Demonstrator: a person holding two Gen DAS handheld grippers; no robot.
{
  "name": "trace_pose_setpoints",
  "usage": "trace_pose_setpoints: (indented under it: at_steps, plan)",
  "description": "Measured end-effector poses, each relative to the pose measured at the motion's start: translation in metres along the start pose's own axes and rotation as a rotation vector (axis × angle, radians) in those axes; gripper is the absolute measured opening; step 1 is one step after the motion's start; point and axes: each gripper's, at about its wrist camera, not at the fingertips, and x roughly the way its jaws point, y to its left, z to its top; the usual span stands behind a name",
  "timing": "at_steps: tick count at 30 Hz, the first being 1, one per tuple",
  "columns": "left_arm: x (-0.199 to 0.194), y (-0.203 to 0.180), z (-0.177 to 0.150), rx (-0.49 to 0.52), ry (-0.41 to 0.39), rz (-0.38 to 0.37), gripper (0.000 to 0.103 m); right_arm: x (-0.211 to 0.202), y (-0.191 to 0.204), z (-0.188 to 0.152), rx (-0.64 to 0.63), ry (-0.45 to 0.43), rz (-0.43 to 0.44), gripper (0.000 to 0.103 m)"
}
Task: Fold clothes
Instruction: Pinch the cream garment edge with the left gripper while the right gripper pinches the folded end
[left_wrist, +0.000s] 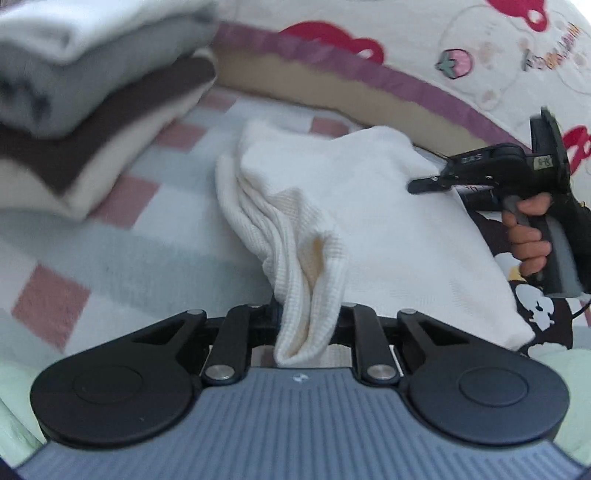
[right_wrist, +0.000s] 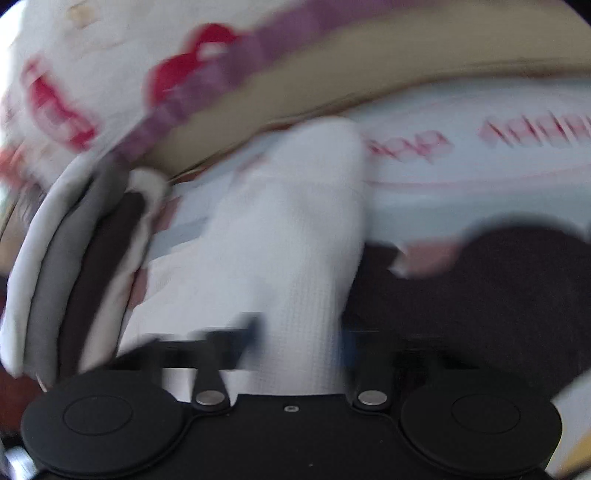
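My left gripper (left_wrist: 308, 317) pinches a bunched corner of the cream waffle-knit garment (left_wrist: 351, 206); my right gripper (right_wrist: 303, 332) grips its far edge.

Left hand-held gripper (left_wrist: 306, 317): black linkages, silver rivets, ribbed grey body; right (right_wrist: 303, 332) seemingly alike.
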Motion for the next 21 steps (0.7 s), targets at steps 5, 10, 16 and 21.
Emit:
trace_pose_setpoints:
  at_steps: [5, 10, 16, 21]
  plan:
    - [0.009, 0.008, -0.007, -0.058, 0.044, 0.014, 0.016, -0.008, 0.048, -0.007, -0.266, -0.033, -0.084, 0.025]
    - [0.013, 0.031, -0.011, -0.171, 0.07, -0.053, 0.019, 0.004, 0.022, 0.007, -0.118, 0.064, -0.082, 0.035]
    - [0.021, 0.06, -0.018, -0.342, 0.059, -0.143, 0.029, 0.012, -0.028, -0.01, 0.191, 0.063, 0.102, 0.049]
    - [0.025, 0.053, -0.014, -0.309, 0.048, -0.134, 0.034, 0.024, -0.031, 0.003, 0.231, 0.077, 0.144, 0.071]
